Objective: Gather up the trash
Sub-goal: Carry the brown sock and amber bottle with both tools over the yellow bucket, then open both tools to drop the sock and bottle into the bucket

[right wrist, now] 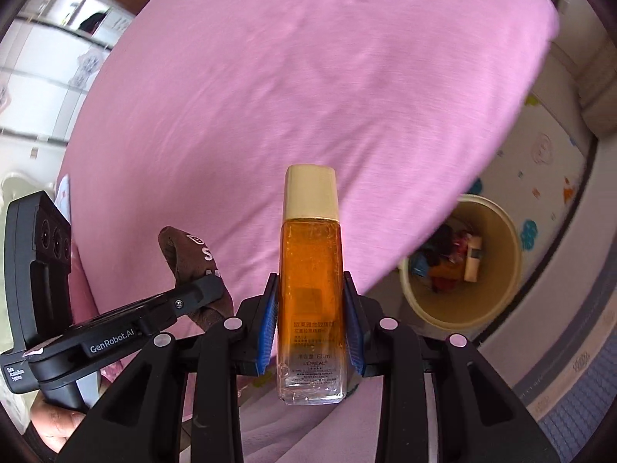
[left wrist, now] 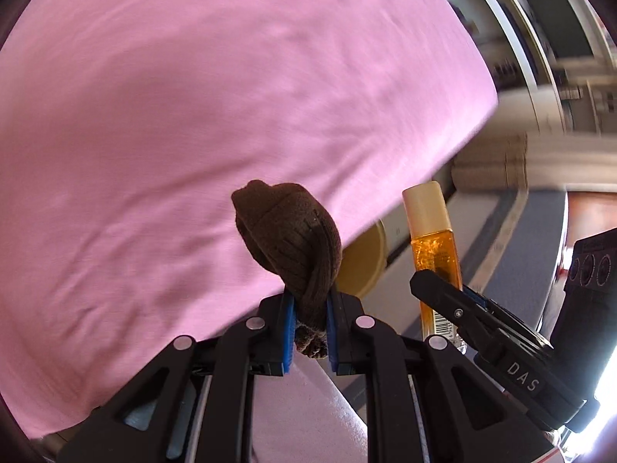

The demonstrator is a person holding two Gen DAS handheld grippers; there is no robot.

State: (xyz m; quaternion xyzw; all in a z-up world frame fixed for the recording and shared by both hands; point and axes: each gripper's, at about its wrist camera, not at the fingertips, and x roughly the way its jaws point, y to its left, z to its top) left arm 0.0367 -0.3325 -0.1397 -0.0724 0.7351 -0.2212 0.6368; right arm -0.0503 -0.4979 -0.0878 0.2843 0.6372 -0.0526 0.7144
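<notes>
Left gripper (left wrist: 310, 332): angled steeply down over the pink bed (left wrist: 193, 115); jaws clenched on a brown knit sock (left wrist: 293, 243), blue pads pressing its bunched lower end, the rest bulging out past the fingertips.
Right gripper (right wrist: 310, 324): also tilted steeply down, just beside the left one; jaws grasping an amber bottle (right wrist: 311, 301) by its two flat sides.
Amber bottle: upright between the pads, cream cap (right wrist: 310, 193) pointing away from the camera, clear base toward it, printed label facing the lens.
Hand (right wrist: 58, 424): partly seen at the lower left edge of the right wrist view, wrapped round the left gripper's handle.
Trash bin (right wrist: 513, 254): cream, round, on the floor beside the bed's edge, to the right of the bottle; holding mixed scraps and a small pale container.
Floor mat (right wrist: 551, 162): patterned, next to the bin.
</notes>
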